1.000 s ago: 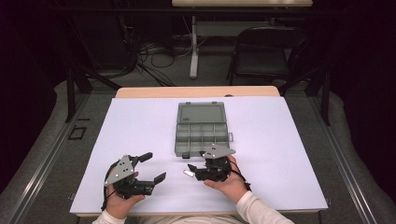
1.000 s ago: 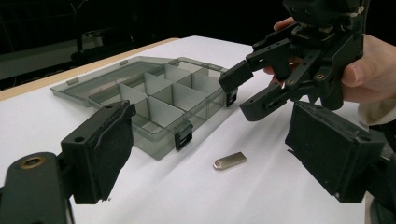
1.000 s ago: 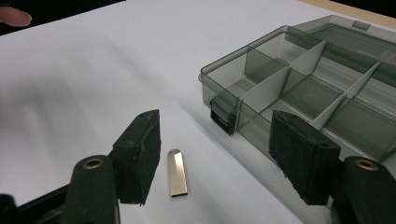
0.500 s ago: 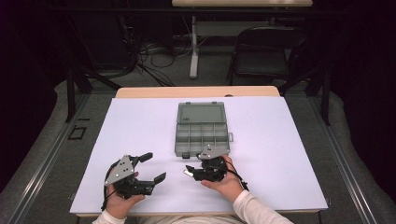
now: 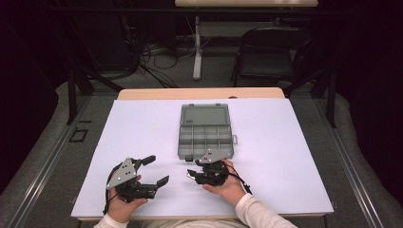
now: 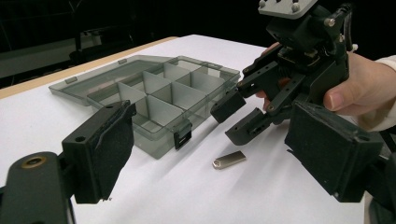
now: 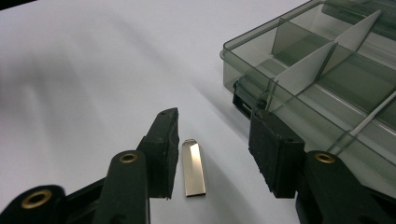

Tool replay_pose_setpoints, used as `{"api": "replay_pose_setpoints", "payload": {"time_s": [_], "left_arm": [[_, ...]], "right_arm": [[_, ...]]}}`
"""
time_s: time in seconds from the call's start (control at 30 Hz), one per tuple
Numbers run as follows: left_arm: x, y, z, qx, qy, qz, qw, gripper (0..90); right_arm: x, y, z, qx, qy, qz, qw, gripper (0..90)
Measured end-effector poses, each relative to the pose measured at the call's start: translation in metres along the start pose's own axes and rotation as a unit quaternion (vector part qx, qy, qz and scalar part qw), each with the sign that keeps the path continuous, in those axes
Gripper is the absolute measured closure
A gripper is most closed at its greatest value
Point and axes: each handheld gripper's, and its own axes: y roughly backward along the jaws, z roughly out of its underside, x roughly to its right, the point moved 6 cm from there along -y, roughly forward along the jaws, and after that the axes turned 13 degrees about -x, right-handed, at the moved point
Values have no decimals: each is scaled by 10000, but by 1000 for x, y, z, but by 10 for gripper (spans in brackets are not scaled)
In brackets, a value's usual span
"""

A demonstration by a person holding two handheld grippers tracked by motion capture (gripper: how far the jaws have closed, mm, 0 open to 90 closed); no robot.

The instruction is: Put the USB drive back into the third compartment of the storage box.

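High view: the small metal USB stick (image 5: 189, 176) lies flat on the white table (image 5: 294, 156), just off the near-left corner of the open grey organizer box (image 5: 206, 135), at about 7 o'clock from it.
Right gripper view: the stick (image 7: 194, 166) sits between the two black jaws, hugging the left pad (image 7: 164, 154), with a clear gap to the right pad; whether the left pad touches it I cannot tell.
Long axis: in that view it runs 6 to 12 o'clock, in line with the jaws; the tapered tip points to 12, the square end sits at 6.
Left gripper view: same stick (image 6: 229, 159), now lying 8 to 2 o'clock, clipped end at 8, on bare table below the right gripper (image 6: 243, 119).
Right gripper: (image 5: 191, 175) jaws astride the stick and just been closing in, stick between them, not yet pinched, so nothing is grasped.
Left gripper: (image 5: 157, 169) spread wide, released, holding nothing, at 9 o'clock from the right gripper and well apart.
Change from a second ago: right jaws visibly narrower; left hand and box sit as they were.
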Motion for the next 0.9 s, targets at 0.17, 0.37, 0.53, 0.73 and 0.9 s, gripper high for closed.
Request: {"api": "replay_pose_setpoints", "payload": {"time_s": [0.17,0.37,0.53,0.73,0.9], "left_arm": [[0,0,0,0,16,7,10000,149],[0,0,0,-3,21,20,10000,149],[0,0,0,-6,6,21,10000,149],[0,-1,0,-16,11,11,10000,149],[0,-1,1,-20,6,29,10000,149]], "right_arm": [[-2,-2,1,-43,67,-4,10000,559],[-6,-5,3,-64,152,-4,9999,584],[-6,-6,3,-101,181,24,9998,583],[-6,-9,5,-179,188,33,9997,603],[-8,-12,7,-236,209,-62,9995,634]]}}
